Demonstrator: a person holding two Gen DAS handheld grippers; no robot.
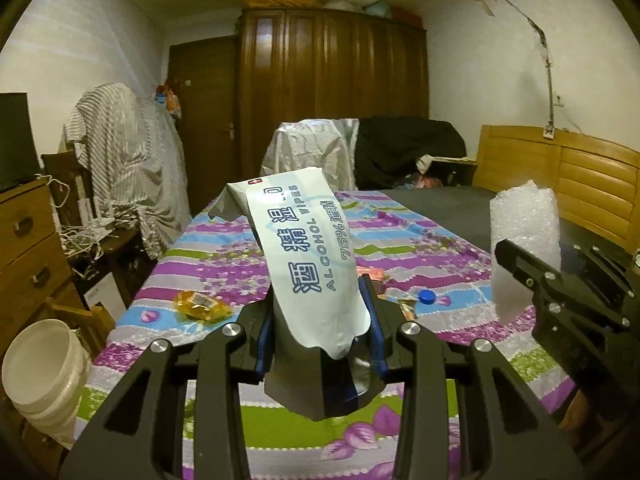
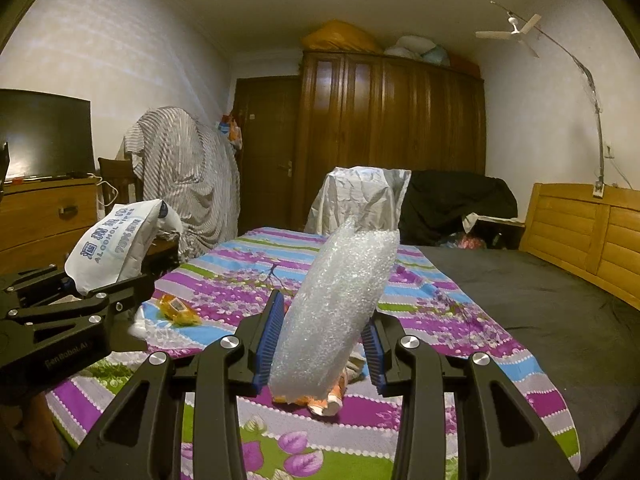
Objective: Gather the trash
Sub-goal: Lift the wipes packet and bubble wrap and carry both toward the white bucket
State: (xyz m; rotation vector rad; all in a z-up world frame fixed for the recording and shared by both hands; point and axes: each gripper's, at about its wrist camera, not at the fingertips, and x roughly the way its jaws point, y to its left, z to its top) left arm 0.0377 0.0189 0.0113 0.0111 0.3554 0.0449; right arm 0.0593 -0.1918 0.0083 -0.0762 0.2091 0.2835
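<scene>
A bed [image 1: 420, 208] fills both views, its near and left part covered by a striped floral sheet [image 1: 224, 256], the right part dark. Beyond its far end stands a brown wardrobe [image 1: 332, 80], and a white bucket [image 1: 40, 364] sits low at the left of the bed. The left gripper [image 1: 320, 332] is closed on a wipes pack [image 1: 304, 256]: the pack's lower end is pinched between the two blue pads [image 1: 378, 344], and the rest rises up and away from the fingers, tilted left at the top, with its torn grey lower edge hanging beneath them. The right gripper [image 2: 320, 340] grips a bubble wrap roll [image 2: 340, 308] the same way, its base between the fingers and its body leaning up and to the right, well above the sheet. On the sheet lie smaller pieces: a yellow wrapper [image 1: 202, 306] at the left, an orange wrapper [image 2: 328, 396] just under the right gripper, and a blue cap [image 1: 427, 297] near the middle, none touching either gripper.
</scene>
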